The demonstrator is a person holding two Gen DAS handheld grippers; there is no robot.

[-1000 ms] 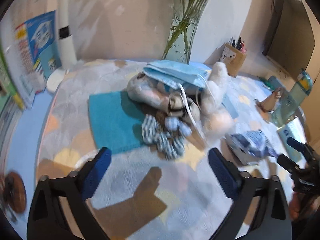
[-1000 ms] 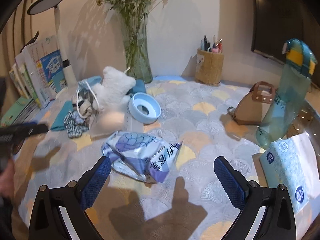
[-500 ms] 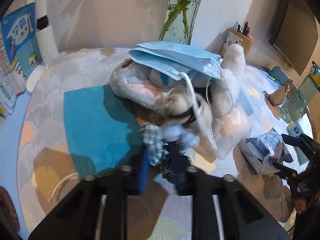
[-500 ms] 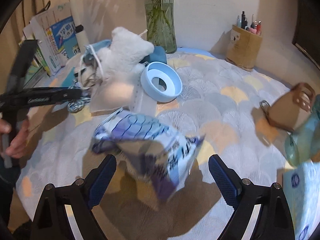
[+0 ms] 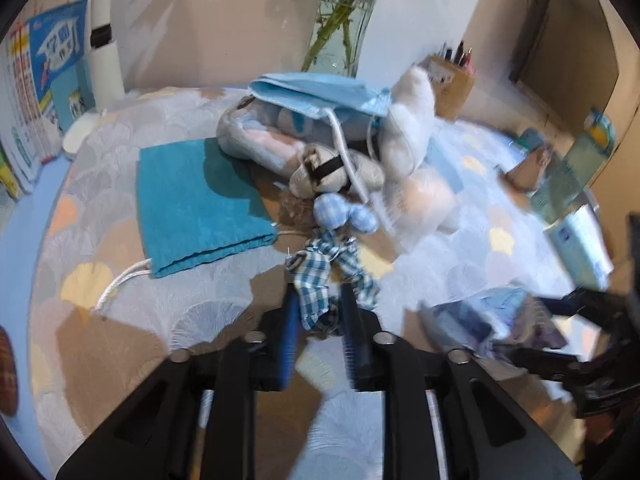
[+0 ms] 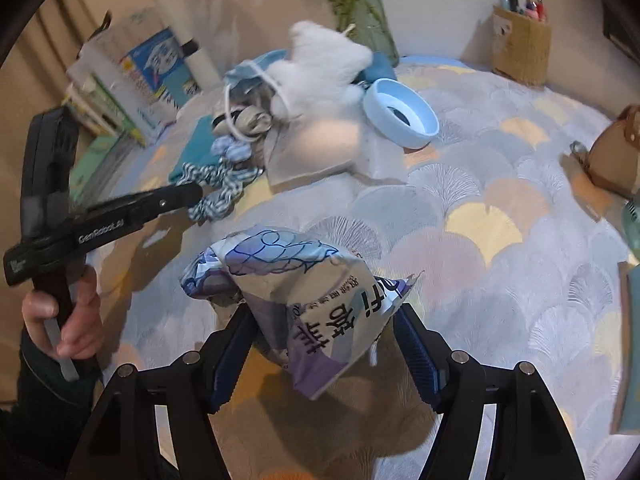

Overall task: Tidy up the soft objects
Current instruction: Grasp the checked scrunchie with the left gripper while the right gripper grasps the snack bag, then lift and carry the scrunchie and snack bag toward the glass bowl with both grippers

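My left gripper (image 5: 318,314) is shut on the blue-and-white checked scrunchie (image 5: 320,280) and draws it away from the pile of soft things. In the pile lie a white plush toy (image 5: 408,128), a blue face mask (image 5: 320,92) and a grey plush (image 5: 256,140), next to a folded teal cloth (image 5: 196,200). My right gripper (image 6: 324,328) is shut on the purple-and-white soft packet (image 6: 304,284) and holds it above the table. The left gripper also shows in the right wrist view (image 6: 188,196) with the scrunchie (image 6: 218,188).
A light blue bowl (image 6: 400,116) sits behind the pile. A glass vase (image 5: 340,20), a pen holder (image 6: 520,52), a brown bag (image 6: 616,156), books (image 5: 36,92) and a tissue pack (image 5: 576,240) stand round the table's rim.
My left gripper closed on the scrunchie and pulled it back from the pile. My right gripper moved onto the packet, closed on it and lifted it.
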